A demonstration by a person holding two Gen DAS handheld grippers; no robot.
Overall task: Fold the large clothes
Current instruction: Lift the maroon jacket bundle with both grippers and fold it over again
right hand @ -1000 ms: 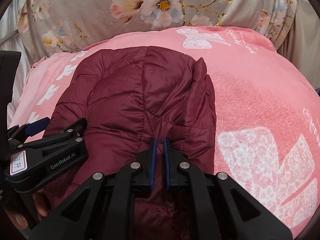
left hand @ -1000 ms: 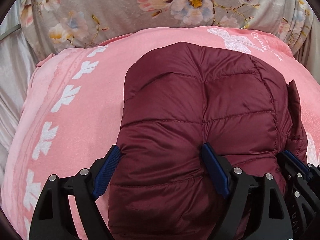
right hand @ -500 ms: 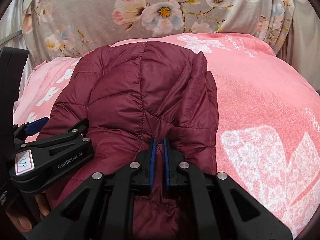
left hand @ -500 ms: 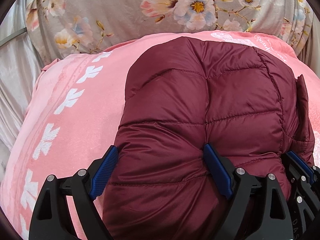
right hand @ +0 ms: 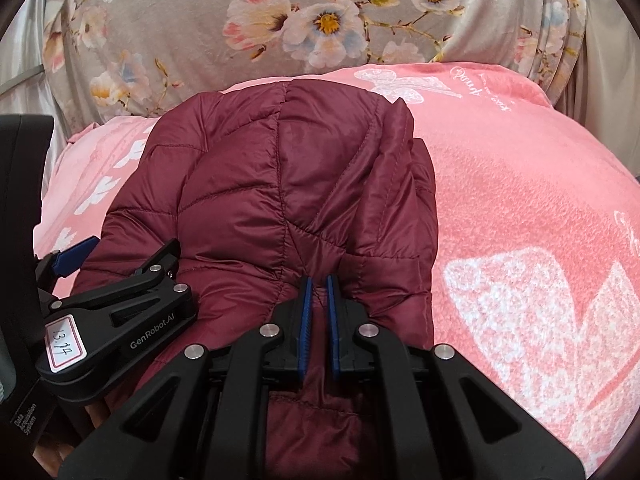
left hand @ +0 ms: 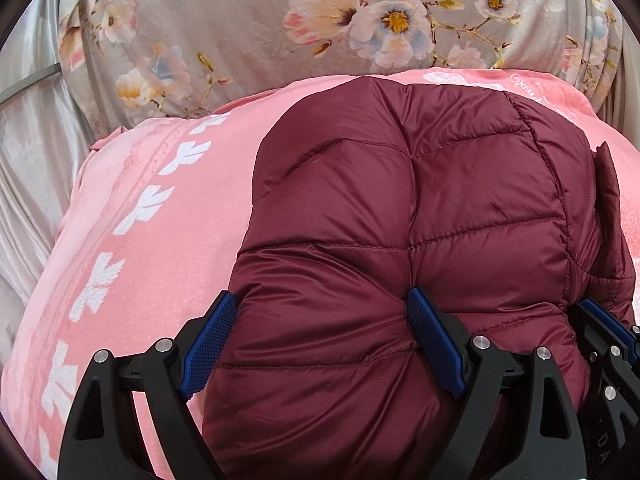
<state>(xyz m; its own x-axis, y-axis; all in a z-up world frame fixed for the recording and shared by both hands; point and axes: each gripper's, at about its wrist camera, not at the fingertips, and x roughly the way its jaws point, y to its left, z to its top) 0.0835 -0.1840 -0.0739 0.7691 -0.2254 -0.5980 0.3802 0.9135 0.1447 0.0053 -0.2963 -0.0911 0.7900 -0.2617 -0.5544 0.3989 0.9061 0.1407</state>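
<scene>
A maroon quilted puffer jacket (left hand: 420,208) lies folded into a thick bundle on a pink blanket (left hand: 152,248). My left gripper (left hand: 320,332) has its jaws wide apart around the bundle's near left part, the padding bulging between the blue pads. My right gripper (right hand: 318,312) is shut on a pinch of the jacket (right hand: 288,184) at its near edge. The left gripper also shows at the left of the right wrist view (right hand: 116,280), beside the jacket. The right gripper's tip shows at the lower right of the left wrist view (left hand: 604,328).
The pink blanket (right hand: 520,200) with white leaf and butterfly prints covers the bed. A grey floral pillow or cover (left hand: 320,20) runs along the far edge. A pale curtain (left hand: 28,152) hangs at the left.
Both grippers and the jacket bundle have moved toward the far floral pillow; the jacket's far edge now covers more of the blanket. The grips look the same.
</scene>
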